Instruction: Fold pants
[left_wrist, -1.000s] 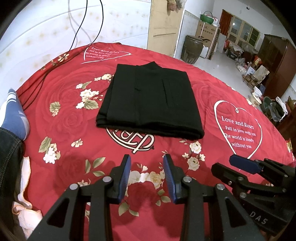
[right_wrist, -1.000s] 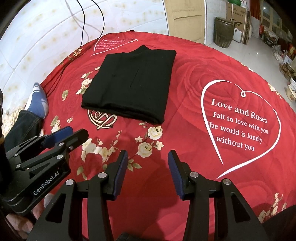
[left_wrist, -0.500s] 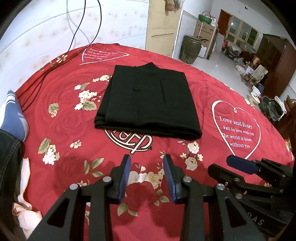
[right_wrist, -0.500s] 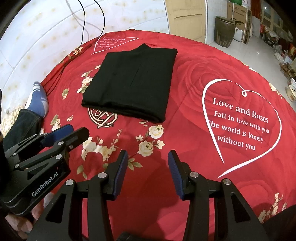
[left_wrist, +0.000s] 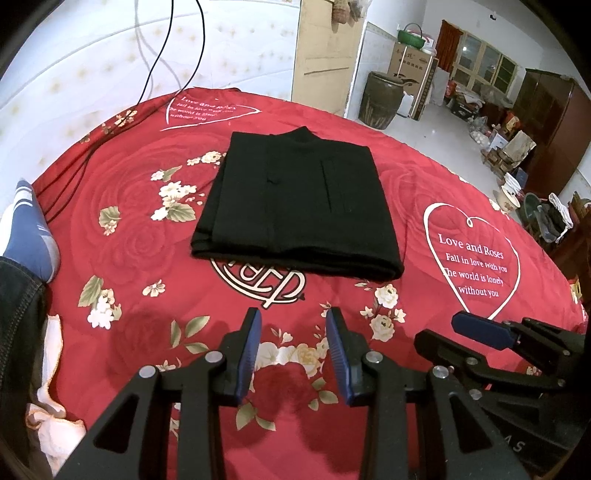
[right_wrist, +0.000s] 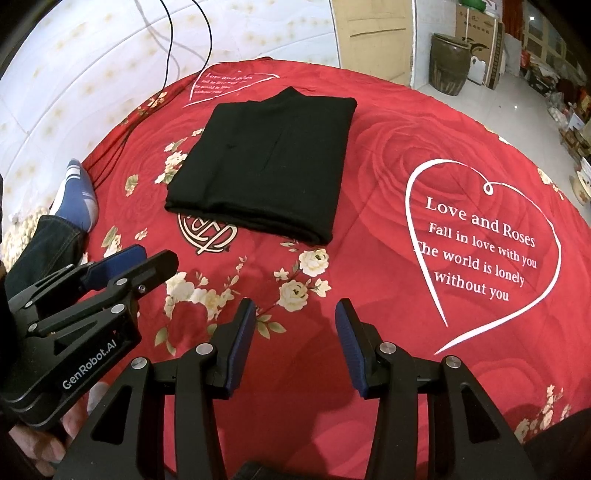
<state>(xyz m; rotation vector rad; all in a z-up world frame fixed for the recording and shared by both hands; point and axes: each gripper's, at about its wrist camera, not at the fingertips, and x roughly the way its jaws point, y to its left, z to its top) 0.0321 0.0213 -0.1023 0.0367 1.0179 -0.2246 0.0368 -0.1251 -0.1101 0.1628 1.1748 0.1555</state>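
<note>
While both grippers hang side by side over the near part of the bedspread (left_wrist: 436, 177), each tilts steeply down and forward, toward 12 o'clock. Left gripper (left_wrist: 291, 347): jaws parted, blue pads (left_wrist: 246, 350) facing each other across bare red cloth, nothing between them. Right gripper (right_wrist: 293, 345): jaws likewise apart and empty, over the flower print. In the left wrist view the right gripper appears at 4 o'clock, just beside the left one; in the right wrist view the left gripper lies at 8 o'clock, with fingers of the holding hand (right_wrist: 79, 424) visible beneath its body. Neither gripper touches the pants (left_wrist: 299, 206). Farther on, toward 12 o'clock, the black pants lie folded into a flat, roughly square stack at mid-bedspread, the thick folded edge nearest, partly covering a round emblem (left_wrist: 266, 282). A printed heart (right_wrist: 484, 251) lies at 2 o'clock; a socked foot (left_wrist: 27, 232) rests at 9 o'clock.
</note>
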